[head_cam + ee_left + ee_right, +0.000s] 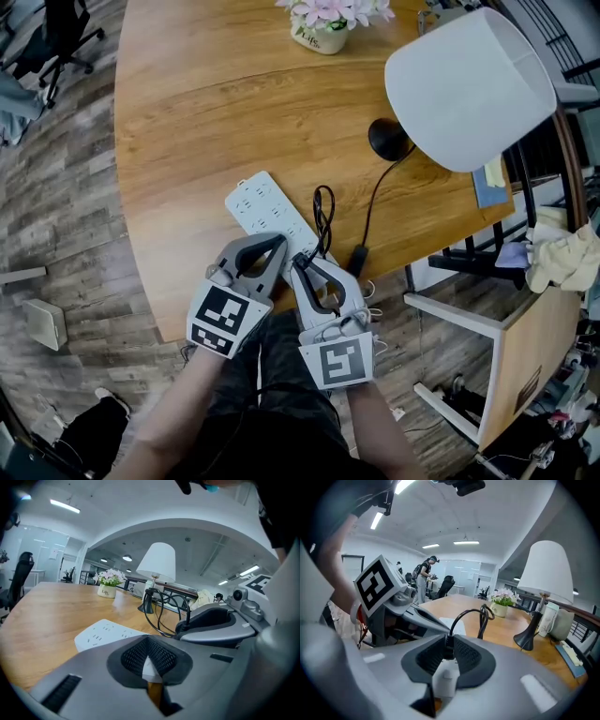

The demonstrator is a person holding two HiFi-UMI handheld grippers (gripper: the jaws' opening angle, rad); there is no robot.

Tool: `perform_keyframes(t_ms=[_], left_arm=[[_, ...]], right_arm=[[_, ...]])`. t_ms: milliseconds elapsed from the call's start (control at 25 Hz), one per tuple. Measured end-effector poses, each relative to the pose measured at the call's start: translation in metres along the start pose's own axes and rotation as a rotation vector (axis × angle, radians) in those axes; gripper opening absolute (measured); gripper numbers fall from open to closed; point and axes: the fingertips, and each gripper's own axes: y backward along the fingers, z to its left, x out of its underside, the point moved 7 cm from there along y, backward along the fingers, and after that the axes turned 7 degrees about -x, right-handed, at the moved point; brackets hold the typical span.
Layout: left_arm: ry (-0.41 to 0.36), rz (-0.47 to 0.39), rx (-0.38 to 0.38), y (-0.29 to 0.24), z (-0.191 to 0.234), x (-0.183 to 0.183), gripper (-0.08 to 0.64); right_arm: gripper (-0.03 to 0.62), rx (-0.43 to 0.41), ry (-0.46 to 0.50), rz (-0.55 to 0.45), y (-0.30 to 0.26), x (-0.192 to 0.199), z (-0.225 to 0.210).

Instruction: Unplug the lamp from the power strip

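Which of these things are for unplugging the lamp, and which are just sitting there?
For the job: lamp, its plug in the right gripper, power strip in the left gripper.
Just sitting there: flower pot, office chair.

A pot of pink flowers point(323, 21) stands at the far edge of the round wooden bench point(206, 103) — a black office chair point(67, 28) sits on the plank floor point(66, 187) off to its left.

white power strip point(265, 208), black plug point(448, 645), white lampshade point(469, 89)
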Motion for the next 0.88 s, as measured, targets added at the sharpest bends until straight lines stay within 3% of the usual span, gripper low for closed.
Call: perform_keyframes(t_ms=[440, 880], left_arm=[[-0.048, -0.099, -0.081, 0.009, 0.004, -0.012, -0.015], [0.003, -0.208, -0.163, 0.020, 0.010, -0.027, -0.012]], right_arm=[[0.067, 0.067, -0.075, 0.015, 0.000, 0.006, -0.022], [0.069, 0.141, -0.127, 0.064, 0.001, 0.011, -0.052]])
